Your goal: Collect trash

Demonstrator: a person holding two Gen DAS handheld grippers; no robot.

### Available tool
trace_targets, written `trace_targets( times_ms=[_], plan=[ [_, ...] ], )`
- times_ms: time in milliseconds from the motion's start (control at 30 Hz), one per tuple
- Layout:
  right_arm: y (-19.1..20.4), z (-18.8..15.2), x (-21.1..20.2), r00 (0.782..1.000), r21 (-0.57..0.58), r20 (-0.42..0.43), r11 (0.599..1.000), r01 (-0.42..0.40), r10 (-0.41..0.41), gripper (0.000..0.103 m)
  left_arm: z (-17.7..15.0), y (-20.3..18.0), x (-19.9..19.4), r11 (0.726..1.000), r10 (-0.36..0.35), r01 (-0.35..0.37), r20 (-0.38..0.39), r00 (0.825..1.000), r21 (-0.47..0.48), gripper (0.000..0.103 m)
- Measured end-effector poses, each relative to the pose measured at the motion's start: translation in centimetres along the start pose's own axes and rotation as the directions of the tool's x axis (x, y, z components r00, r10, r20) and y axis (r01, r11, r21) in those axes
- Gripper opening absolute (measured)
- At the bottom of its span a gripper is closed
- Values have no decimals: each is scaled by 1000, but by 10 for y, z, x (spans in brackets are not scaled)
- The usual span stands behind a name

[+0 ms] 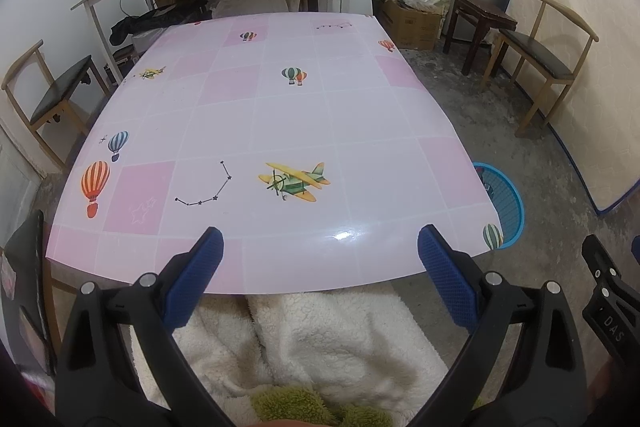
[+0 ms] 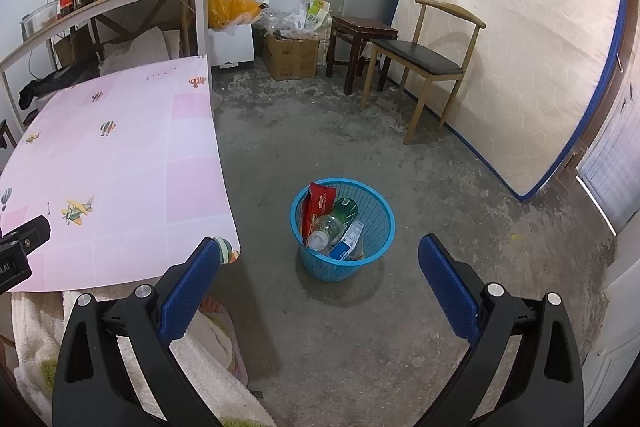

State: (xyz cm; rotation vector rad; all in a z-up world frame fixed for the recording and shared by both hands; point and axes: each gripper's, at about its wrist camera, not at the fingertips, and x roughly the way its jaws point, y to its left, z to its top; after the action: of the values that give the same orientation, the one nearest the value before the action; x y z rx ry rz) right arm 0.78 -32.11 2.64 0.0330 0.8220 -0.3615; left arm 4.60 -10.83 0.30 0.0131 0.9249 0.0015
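right hand-held gripper point(image 2: 320, 263) spread, blue basket point(image 2: 343, 259) ahead

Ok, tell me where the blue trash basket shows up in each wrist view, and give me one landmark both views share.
Left wrist view: the blue trash basket sits at the right, on the floor, partly hidden behind the table's near right corner.
Right wrist view: the basket stands in full view at centre, on the floor ahead of the open right gripper, holding bottles and a red packet.
Shared landmark: the green airplane print on the pink table cover.
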Motion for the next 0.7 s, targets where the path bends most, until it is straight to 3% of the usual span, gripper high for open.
trace_targets(
  times_ms=[700],
  plan=[
    [1, 0, -3, 1000, 3, 5, 1000, 3, -3, 97, -1, 1, 0, 1000, -1, 1, -3, 1000, -3, 94]
  ],
)
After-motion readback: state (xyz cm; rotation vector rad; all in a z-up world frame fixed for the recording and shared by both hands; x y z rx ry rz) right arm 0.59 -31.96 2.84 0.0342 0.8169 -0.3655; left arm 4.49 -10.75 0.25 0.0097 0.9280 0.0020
